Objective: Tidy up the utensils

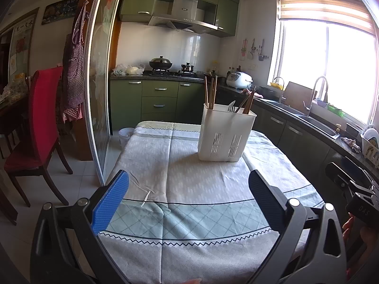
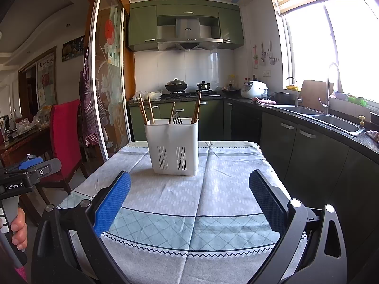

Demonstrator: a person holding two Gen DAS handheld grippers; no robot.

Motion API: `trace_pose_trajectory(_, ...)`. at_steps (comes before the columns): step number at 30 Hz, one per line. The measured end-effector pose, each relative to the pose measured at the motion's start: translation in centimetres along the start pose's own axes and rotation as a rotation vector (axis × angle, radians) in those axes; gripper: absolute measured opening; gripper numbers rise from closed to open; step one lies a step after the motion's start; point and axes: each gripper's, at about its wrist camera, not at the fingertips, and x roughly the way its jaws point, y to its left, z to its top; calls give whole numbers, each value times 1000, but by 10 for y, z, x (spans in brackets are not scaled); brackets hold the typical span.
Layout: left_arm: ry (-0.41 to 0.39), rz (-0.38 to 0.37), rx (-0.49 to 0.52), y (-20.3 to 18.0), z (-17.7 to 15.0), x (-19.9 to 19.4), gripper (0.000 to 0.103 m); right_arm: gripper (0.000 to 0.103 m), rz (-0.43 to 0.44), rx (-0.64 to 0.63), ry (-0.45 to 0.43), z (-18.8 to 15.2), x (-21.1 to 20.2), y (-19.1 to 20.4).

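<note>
A white slotted utensil holder (image 1: 225,137) stands upright on the table toward its far side; it also shows in the right wrist view (image 2: 174,149). Several wooden chopsticks (image 1: 210,92) and a fork (image 2: 178,120) stick up out of it. My left gripper (image 1: 188,182) is open and empty, above the near part of the table, well short of the holder. My right gripper (image 2: 189,184) is open and empty, also near the table's front. The right gripper shows at the right edge of the left wrist view (image 1: 350,179), and the left gripper at the left edge of the right wrist view (image 2: 30,165).
The table (image 1: 189,179) carries a grey and green patterned cloth. A red chair (image 1: 40,123) stands to the left by a glass sliding door (image 1: 99,94). A counter with a sink (image 2: 331,120) runs along the right. A small bin (image 1: 125,135) sits on the floor beyond the table.
</note>
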Motion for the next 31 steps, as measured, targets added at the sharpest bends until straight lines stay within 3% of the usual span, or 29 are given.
trace_pose_trajectory(31,14,-34,-5,3,0,9,96,98,7,10,24,0,7,-4)
